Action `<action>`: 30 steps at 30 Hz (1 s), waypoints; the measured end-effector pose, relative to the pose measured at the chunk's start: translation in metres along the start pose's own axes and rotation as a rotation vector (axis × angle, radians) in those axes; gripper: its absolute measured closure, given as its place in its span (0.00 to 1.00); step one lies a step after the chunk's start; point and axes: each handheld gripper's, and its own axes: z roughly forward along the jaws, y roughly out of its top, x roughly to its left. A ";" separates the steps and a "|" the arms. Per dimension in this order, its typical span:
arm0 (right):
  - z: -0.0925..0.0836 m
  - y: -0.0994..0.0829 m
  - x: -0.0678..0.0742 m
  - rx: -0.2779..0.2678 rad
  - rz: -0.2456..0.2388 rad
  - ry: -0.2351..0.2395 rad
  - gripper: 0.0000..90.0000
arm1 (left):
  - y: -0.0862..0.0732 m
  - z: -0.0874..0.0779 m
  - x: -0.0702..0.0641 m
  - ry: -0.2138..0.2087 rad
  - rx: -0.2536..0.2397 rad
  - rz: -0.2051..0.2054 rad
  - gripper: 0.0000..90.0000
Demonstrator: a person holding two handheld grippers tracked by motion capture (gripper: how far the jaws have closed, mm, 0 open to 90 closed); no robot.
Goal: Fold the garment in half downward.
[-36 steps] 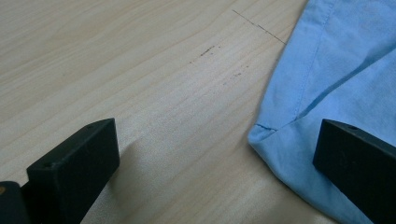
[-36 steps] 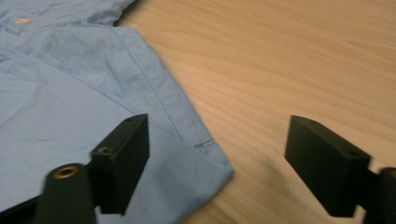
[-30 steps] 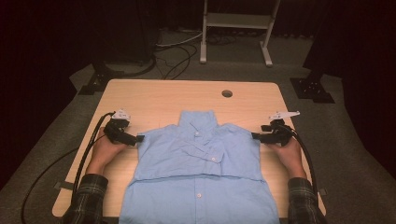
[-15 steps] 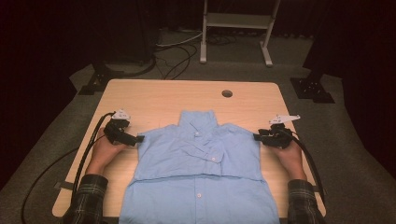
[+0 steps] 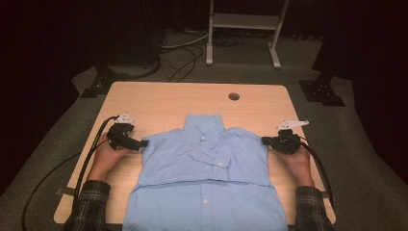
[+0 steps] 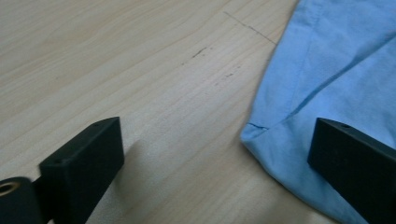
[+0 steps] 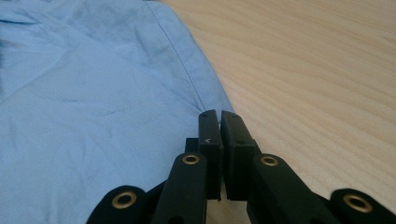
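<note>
A light blue button shirt [image 5: 207, 163] lies face up on the wooden table [image 5: 168, 101], collar away from me and its sleeves folded in. My left gripper [image 5: 143, 143] rests at the shirt's left edge. Its jaws stand wide open [image 6: 215, 133], with a folded corner of the shirt [image 6: 336, 60] between them and one jaw over the cloth. My right gripper [image 5: 263, 140] lies at the shirt's right edge. Its jaws have just been closing and now meet [image 7: 219, 114] on the hem of the shirt [image 7: 93, 93].
A round cable hole [image 5: 234, 96] sits near the table's far edge. Black cables trail off the left side [image 5: 86, 159] and the right side [image 5: 320, 163]. Beyond the table stand a white metal frame [image 5: 243, 21] and dark stand feet [image 5: 321, 91].
The right gripper's jaws have closed at the shirt's right edge. Both hands have stayed almost where they were, and the shirt has not shifted.
</note>
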 end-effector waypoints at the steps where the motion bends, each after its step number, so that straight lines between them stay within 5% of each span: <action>1: 0.000 0.000 0.000 0.000 -0.001 -0.001 0.97 | 0.000 0.000 0.000 -0.005 -0.003 0.001 0.06; 4: 0.000 0.000 0.000 -0.001 -0.002 -0.003 0.97 | -0.001 -0.002 -0.002 -0.035 -0.022 0.025 0.14; 8: 0.000 0.000 0.000 -0.001 0.000 -0.004 0.97 | -0.005 -0.008 -0.007 -0.097 -0.059 0.073 0.46; 16: 0.000 0.000 0.000 -0.001 -0.001 -0.005 0.97 | -0.006 -0.010 -0.011 -0.149 -0.069 0.087 0.78; 23: 0.000 0.000 0.001 -0.001 -0.001 -0.008 0.97 | -0.006 -0.010 -0.013 -0.143 -0.069 0.089 0.96; 30: 0.000 0.000 0.002 -0.004 -0.003 -0.021 0.97 | -0.005 -0.010 -0.013 -0.130 -0.063 0.059 0.99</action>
